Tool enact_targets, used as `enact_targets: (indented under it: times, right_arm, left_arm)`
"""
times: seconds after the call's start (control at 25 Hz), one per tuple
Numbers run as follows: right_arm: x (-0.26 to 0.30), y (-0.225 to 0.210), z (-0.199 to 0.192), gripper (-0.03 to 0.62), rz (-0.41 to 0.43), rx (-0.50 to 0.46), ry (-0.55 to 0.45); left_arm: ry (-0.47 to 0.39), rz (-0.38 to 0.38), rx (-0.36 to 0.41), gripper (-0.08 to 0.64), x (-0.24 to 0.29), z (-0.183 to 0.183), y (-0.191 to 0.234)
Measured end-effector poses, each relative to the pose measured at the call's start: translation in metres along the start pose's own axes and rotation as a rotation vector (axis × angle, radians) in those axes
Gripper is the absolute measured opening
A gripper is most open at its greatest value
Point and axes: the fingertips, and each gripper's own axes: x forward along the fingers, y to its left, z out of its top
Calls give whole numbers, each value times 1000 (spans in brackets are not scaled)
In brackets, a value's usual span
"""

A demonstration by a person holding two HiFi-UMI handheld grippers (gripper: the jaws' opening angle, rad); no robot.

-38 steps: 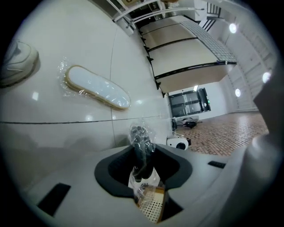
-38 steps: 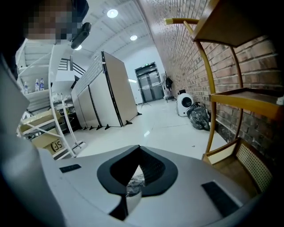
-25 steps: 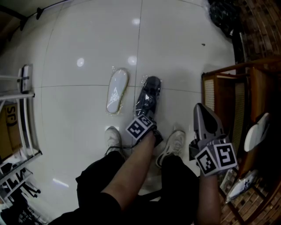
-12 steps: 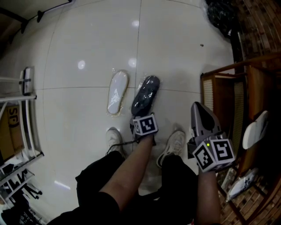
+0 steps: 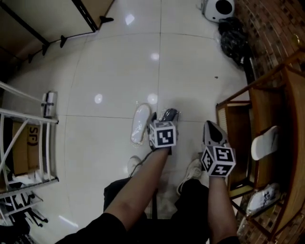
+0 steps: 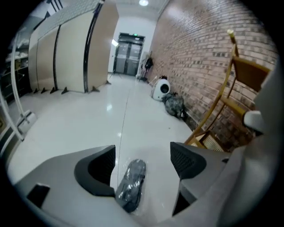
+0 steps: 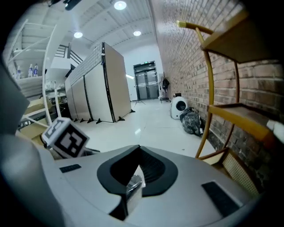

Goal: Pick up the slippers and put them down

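A dark slipper (image 6: 131, 184) in clear wrap lies on the white floor, seen low between the wide-apart jaws of my left gripper (image 6: 142, 164). That gripper is open, holds nothing and hangs well above the slipper. In the head view the left gripper (image 5: 161, 120) partly covers the dark slipper (image 5: 170, 115). A white slipper (image 5: 141, 124) lies just left of it. My right gripper (image 5: 212, 128) is at the right near the wooden rack, its jaws shut. A scrap of clear plastic wrap (image 7: 134, 182) is pinched between them, and what hangs from it is hidden.
A wooden shoe rack (image 5: 238, 124) stands at the right with pale slippers (image 5: 264, 142) on its shelves. The person's white sneakers (image 5: 135, 164) stand just behind the slippers. A metal shelf frame (image 5: 28, 143) is at the left. A black bag (image 5: 232, 40) and a white appliance (image 5: 218, 6) sit by the brick wall.
My left gripper has let go of the dark slipper, which stays on the floor, and has risen well above it while rolling. The right gripper has hardly moved.
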Motion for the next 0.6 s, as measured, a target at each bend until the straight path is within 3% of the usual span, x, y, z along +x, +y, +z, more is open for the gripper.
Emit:
enact_targets:
  times: [0.12,0.24,0.48,0.52,0.6]
  right_arm:
    - [-18,5,35,5,-30,-87,-75]
    - [-52,21,61,5,-33,-146,-127]
    - [-135,45,139,5,-11,-179,-295]
    - [-151,46,153,5,-14,-193,-327]
    - [-185,49,173,5,-25,-202,-383]
  left_arm:
    - [-209,-30,101,382,-51,85,0]
    - [-373,-48,186,382,-123,138,0]
    - [-704,-188,200,286,-290,206,-19]
    - [-743,-190,207,239,-313,211,-18]
    - [-783,-182,228,229,-348,213,-16]
